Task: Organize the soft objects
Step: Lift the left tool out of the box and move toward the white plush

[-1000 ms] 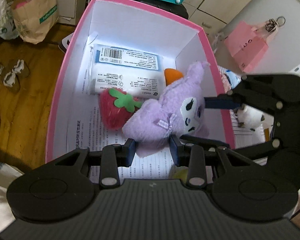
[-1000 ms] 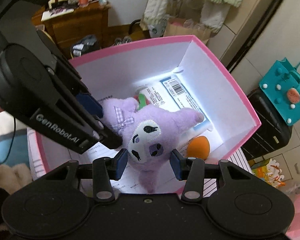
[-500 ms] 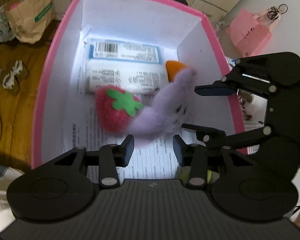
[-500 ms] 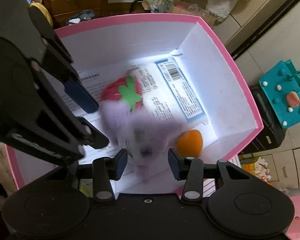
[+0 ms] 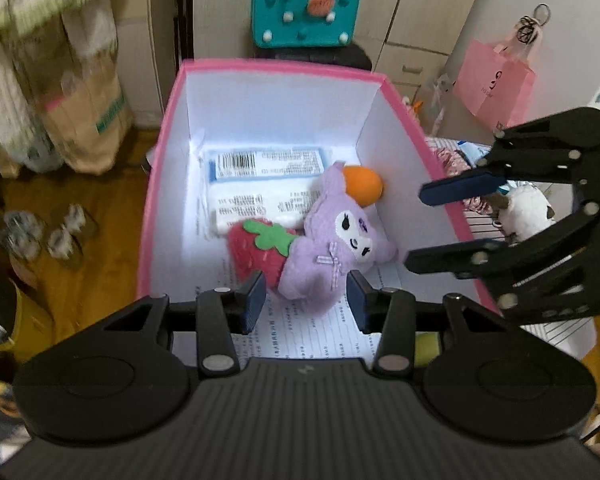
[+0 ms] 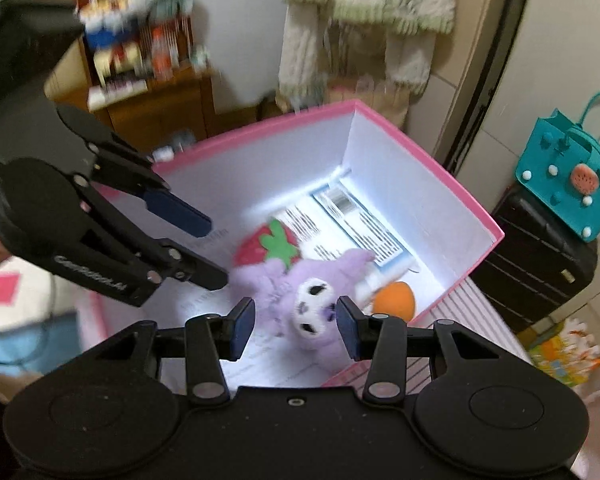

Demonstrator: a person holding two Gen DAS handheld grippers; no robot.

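A purple plush doll (image 5: 336, 240) (image 6: 300, 284) lies loose on the printed paper at the bottom of the pink box (image 5: 280, 66) (image 6: 420, 160). It leans against a red plush strawberry (image 5: 256, 248) (image 6: 268, 248) and an orange soft ball (image 5: 364, 184) (image 6: 394, 300). White packets (image 5: 260, 164) lie behind them. My left gripper (image 5: 306, 298) (image 6: 214, 252) hovers above the box's near side, open, its pads clear of the doll. My right gripper (image 6: 296, 326) (image 5: 416, 228) hangs over the box's right wall, also open and holding nothing.
A white plush toy (image 5: 524, 212) lies outside the box on the right. A teal felt bag (image 5: 304, 8) sits on a black suitcase (image 6: 540, 256) behind the box. A pink paper bag (image 5: 492, 80) hangs at right. Paper bags (image 5: 88, 120) and shoes (image 5: 60, 232) stand on the wooden floor at left.
A second ago both grippers held the purple doll over the box. They let it go, it fell to the box bottom, and both grippers lifted and drew back.
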